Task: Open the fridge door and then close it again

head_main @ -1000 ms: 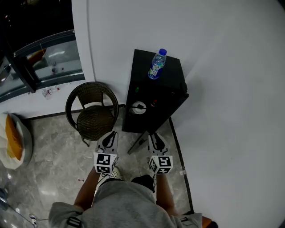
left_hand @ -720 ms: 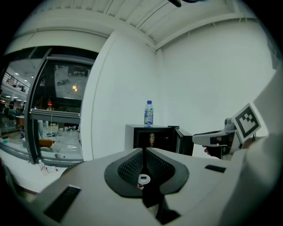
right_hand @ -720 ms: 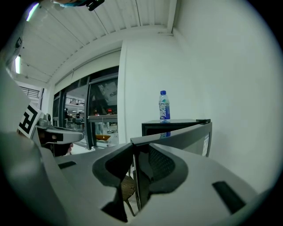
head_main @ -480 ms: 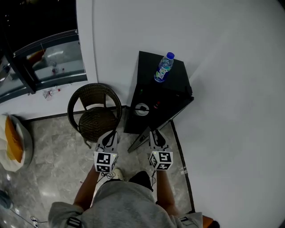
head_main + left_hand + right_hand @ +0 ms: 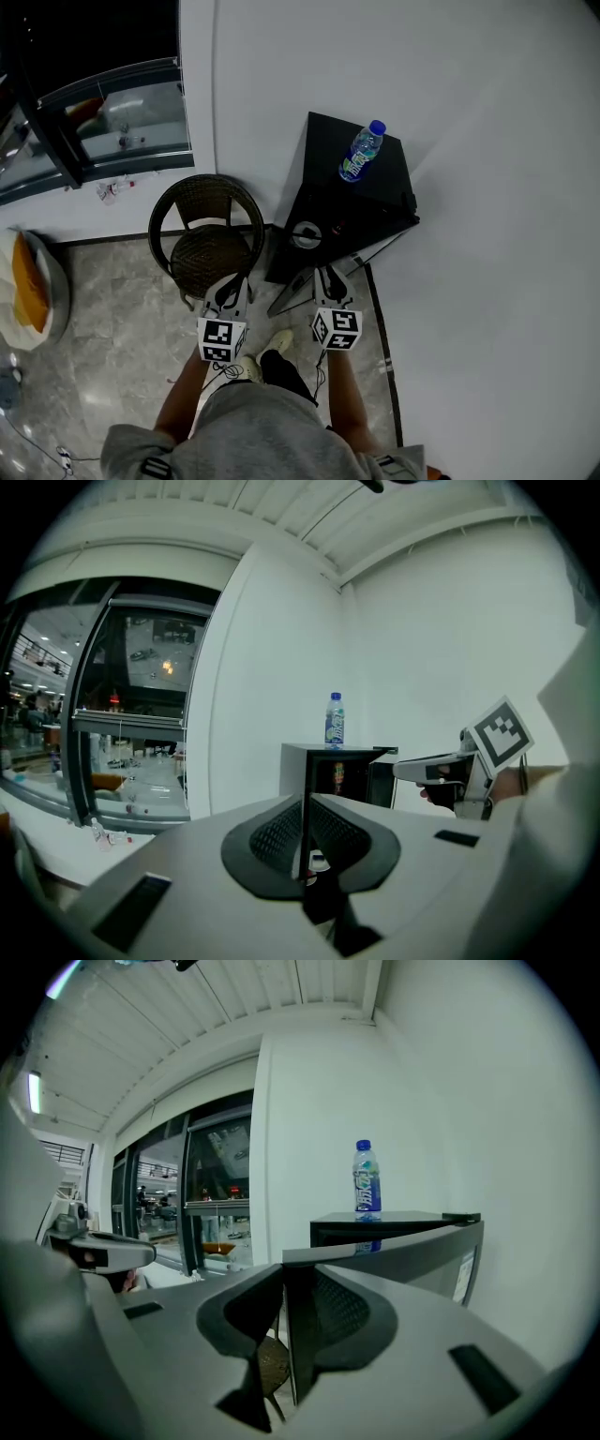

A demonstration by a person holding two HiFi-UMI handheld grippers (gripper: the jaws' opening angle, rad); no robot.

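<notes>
Fridge [image 5: 328,183] stood on the floor against the white wall, just right of a wicker chair [image 5: 206,253], with a bottle [image 5: 361,152] upright on its top. Its door [image 5: 412,1255], hinged on the side nearer the right-hand wall, hung partly open toward me. My right gripper [image 5: 286,1274] had the door's free edge between its jaws, which had just been closing. As far as I could read, the pads were clamped on that edge near its top. My left gripper [image 5: 305,803] was empty, jaws together, hovering near the chair's front and apart from the fridge. I judged the swing to be the step in hand. Doing it well meant moving the right hand on an arc about the hinge rather than in a straight pull, so the edge would not twist out of the pads. I wanted the wrist to turn with the door, the grip firm and the pace slow, since a jolt could rock the bottle. I would stop short of the wall, then bring the door back on the same arc until it seated, with the left gripper clear of the gap.
</notes>
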